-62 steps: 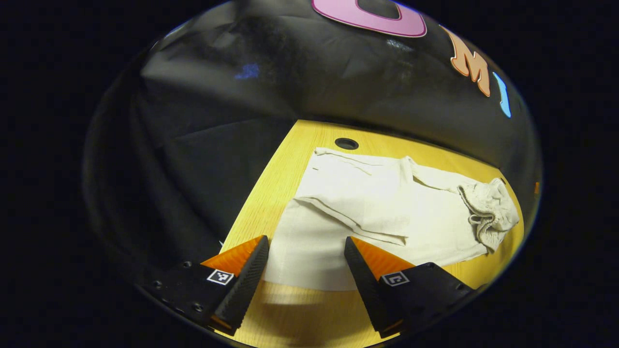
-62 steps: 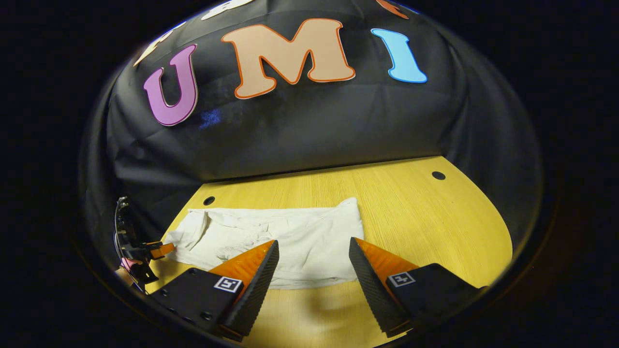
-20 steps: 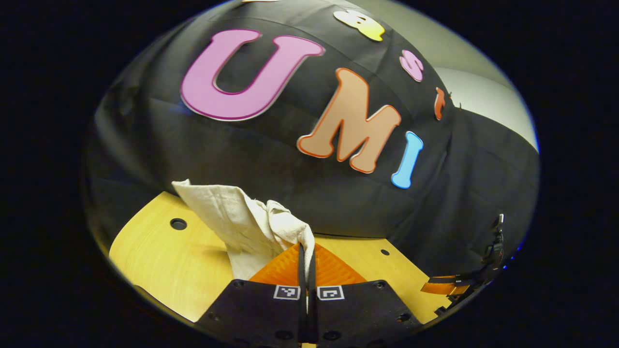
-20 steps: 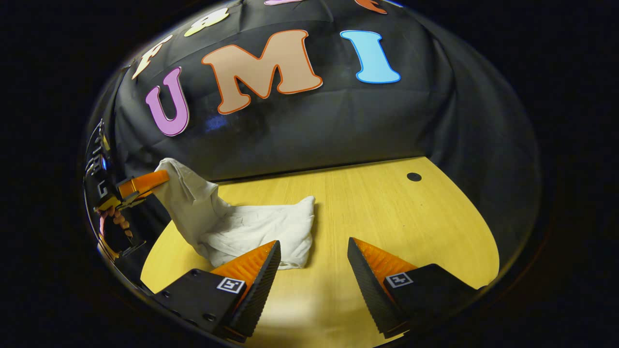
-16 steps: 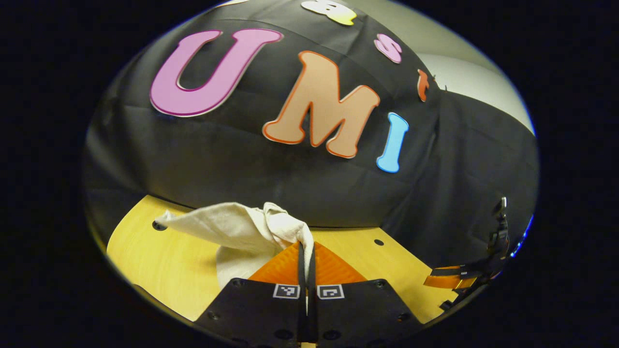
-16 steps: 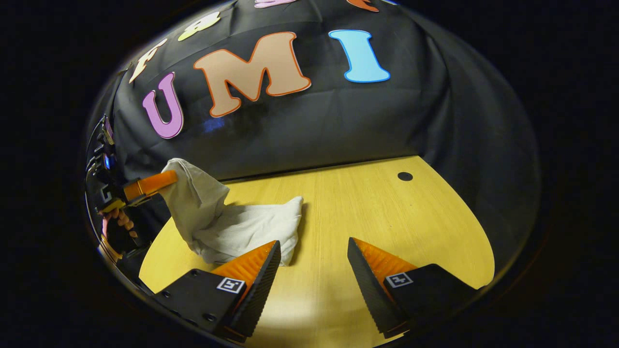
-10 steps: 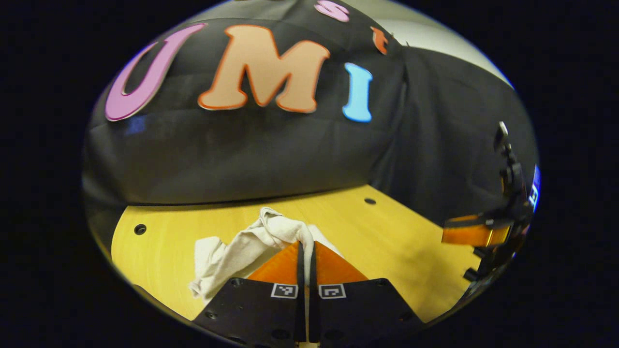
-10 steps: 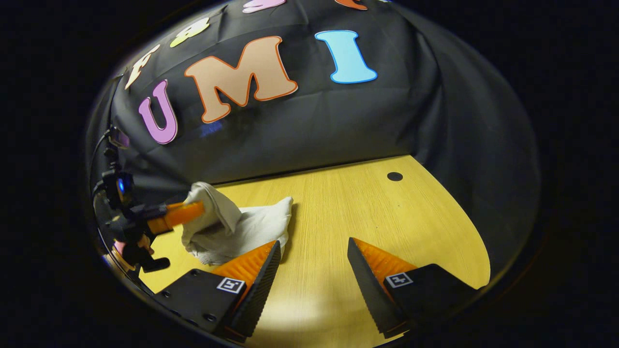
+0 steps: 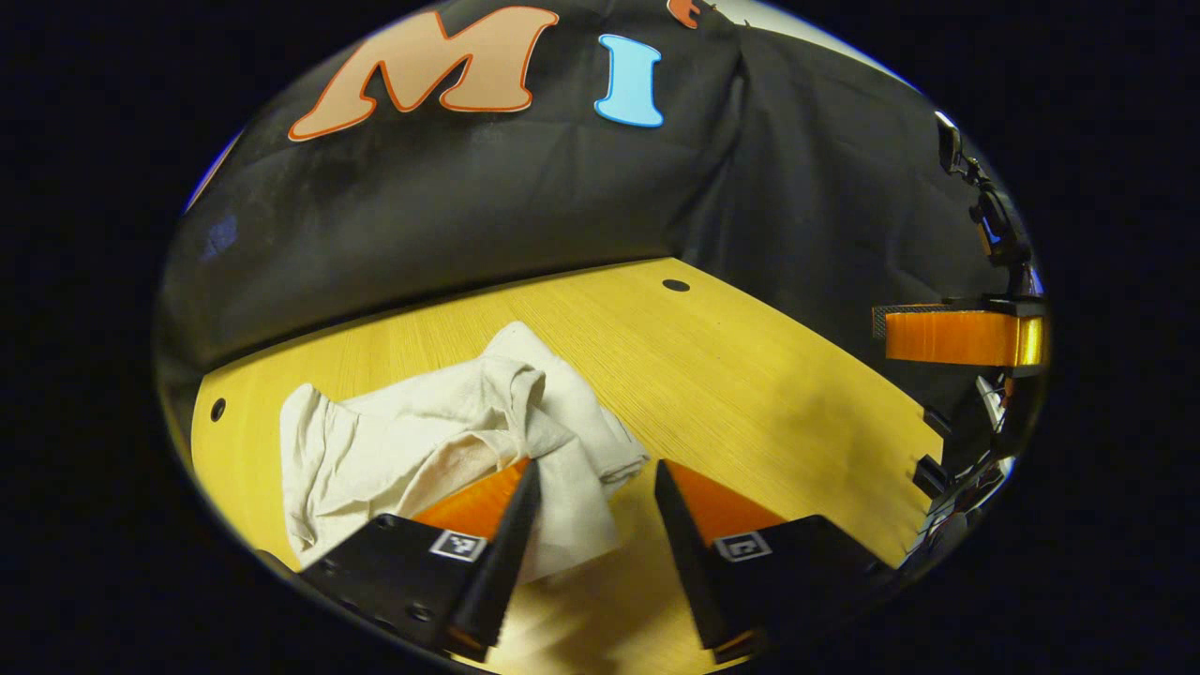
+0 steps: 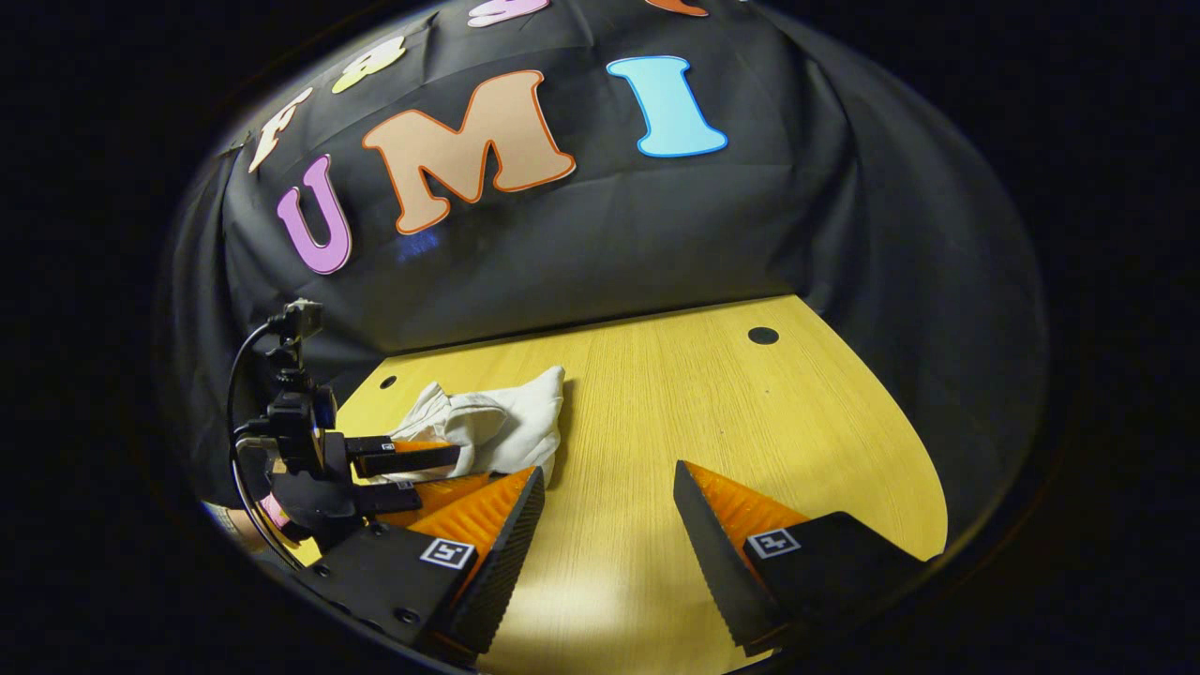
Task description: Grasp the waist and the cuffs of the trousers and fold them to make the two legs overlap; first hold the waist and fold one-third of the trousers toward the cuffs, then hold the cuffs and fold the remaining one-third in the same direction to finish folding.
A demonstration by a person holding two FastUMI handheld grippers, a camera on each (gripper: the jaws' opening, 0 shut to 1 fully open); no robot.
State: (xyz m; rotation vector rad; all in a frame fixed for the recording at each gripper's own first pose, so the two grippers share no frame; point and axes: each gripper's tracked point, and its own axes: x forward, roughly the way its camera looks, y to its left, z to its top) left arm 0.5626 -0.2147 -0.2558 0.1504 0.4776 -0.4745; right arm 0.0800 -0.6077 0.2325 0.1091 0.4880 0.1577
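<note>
Cream trousers [image 9: 441, 431] bunched on wooden table [image 9: 750, 375], left hand-held gripper [image 9: 591, 534] open

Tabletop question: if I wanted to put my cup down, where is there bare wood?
The table is bare from the trousers across to the round hole and forward to the open right gripper. It is crowded at the trousers' end, where the open left gripper hovers over the bundle.

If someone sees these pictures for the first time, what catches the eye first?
First, the crumpled cream cloth trousers, bunched in a heap on the yellow wooden table. Next, the left tongs, open right over the heap. The right tongs are open too, above bare wood beside it.
</note>
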